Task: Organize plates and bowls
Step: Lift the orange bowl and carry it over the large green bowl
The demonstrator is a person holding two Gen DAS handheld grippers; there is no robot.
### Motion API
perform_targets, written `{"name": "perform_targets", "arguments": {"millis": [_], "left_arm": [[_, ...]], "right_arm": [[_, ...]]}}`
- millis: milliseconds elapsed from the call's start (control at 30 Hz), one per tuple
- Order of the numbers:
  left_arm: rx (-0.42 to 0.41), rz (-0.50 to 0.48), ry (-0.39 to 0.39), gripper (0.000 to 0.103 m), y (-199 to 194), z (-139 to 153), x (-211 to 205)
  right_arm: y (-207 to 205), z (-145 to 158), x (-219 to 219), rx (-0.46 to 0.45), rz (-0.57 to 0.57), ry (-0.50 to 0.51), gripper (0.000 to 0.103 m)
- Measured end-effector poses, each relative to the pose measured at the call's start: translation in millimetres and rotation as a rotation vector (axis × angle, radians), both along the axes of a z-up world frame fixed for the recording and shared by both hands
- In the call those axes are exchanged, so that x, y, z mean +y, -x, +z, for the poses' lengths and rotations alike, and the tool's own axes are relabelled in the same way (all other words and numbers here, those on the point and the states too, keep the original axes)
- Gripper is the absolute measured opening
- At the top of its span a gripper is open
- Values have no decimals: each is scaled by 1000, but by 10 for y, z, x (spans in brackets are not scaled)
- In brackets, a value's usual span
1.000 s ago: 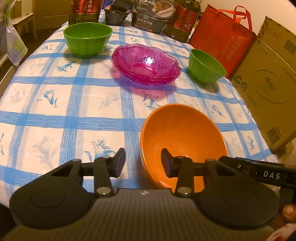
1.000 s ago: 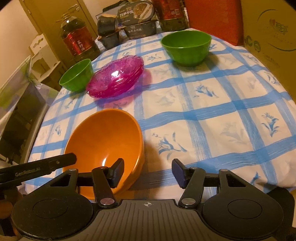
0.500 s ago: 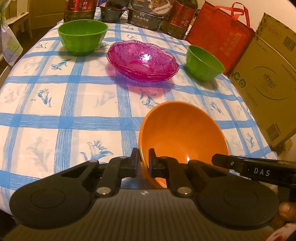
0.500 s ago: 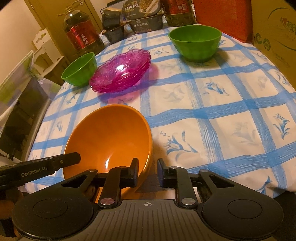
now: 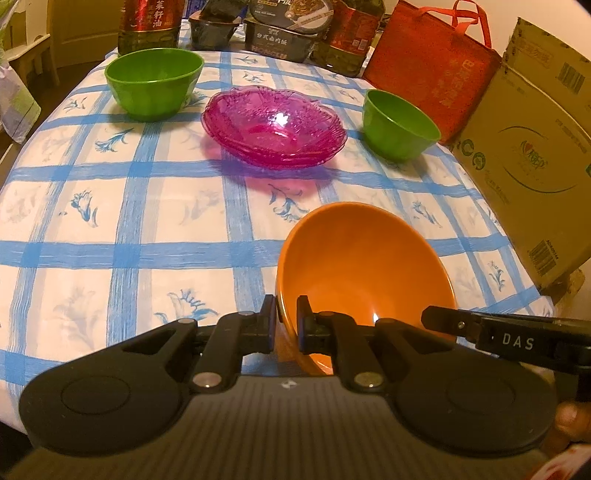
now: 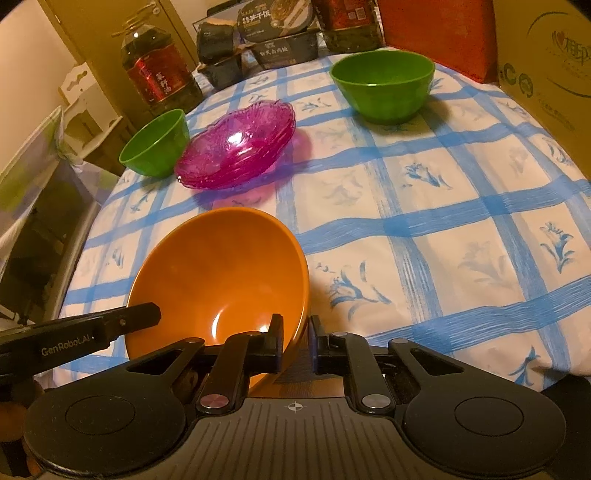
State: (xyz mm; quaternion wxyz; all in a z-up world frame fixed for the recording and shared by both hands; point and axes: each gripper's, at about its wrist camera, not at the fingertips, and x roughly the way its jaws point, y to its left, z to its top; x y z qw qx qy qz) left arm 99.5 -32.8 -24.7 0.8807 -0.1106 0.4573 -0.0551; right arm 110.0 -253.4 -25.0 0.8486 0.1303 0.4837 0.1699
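Note:
An orange bowl (image 5: 362, 266) (image 6: 221, 273) sits tilted at the near edge of the table. My left gripper (image 5: 286, 323) is shut on its left rim, one pad inside and one outside. My right gripper (image 6: 297, 341) is shut on the opposite rim in the same way. A stack of pink glass plates (image 5: 273, 125) (image 6: 236, 144) lies mid-table. A large green bowl (image 5: 153, 86) (image 6: 382, 83) and a smaller green bowl (image 5: 397, 123) (image 6: 157, 142) flank the plates.
A blue-checked cloth (image 5: 147, 206) covers the table. Oil bottles (image 6: 157, 70), dark food boxes (image 5: 284, 33) and a red bag (image 5: 432, 62) line the far edge. A cardboard box (image 5: 532, 155) stands against the right side. A person's fingers (image 5: 570, 424) show at the lower right.
Both grippers closed from open onto the orange bowl's rim, one on each side. The bowl now looks slightly more tilted towards the far side.

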Motion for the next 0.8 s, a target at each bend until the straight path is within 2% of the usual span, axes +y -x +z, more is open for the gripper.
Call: {"name": "perform_targets", "arguments": {"millis": [400,800], "left_arm": [[-18,-52,5,9,-314,202,-251],[-94,-111,-4,9,-1051,639,-667]], "right_arm": [[-189,197,-252,-23,-43,7,14],[-774,615,-655,-87,-100,-5,14]]}}
